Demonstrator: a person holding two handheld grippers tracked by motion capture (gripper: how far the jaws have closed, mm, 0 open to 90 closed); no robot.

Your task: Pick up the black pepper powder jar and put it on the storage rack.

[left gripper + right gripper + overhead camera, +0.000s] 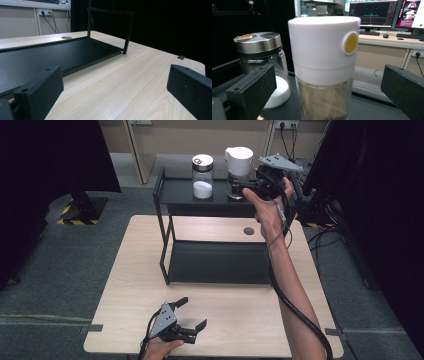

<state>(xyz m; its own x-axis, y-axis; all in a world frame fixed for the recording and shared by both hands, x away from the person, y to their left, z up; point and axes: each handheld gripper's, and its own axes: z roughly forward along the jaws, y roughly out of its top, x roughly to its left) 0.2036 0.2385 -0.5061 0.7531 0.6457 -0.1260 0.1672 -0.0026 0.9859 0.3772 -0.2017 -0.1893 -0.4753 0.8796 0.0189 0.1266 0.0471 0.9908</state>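
Note:
A jar with a white cap and a yellow dot [324, 50] stands on the top level of a black shelf rack [175, 190], brownish contents behind its glass. My right gripper [327, 82] is open, one jaw on each side of this jar [238, 160] with a gap to each. Left of it stands a glass jar with a metal lid [259, 50] holding white powder [202, 176]. Near the table's front edge my left gripper [195, 312] rests open with nothing in it. In the left gripper view, my left gripper [115, 87] faces the rack's bottom plate [50, 55].
The rack sits at the back middle of the light wooden table [240, 315], its lower plate [220, 262] bare. A desk with monitors [374, 12] stands beyond the jars. Dark curtains flank the table, and a cable trails from the right gripper along the forearm.

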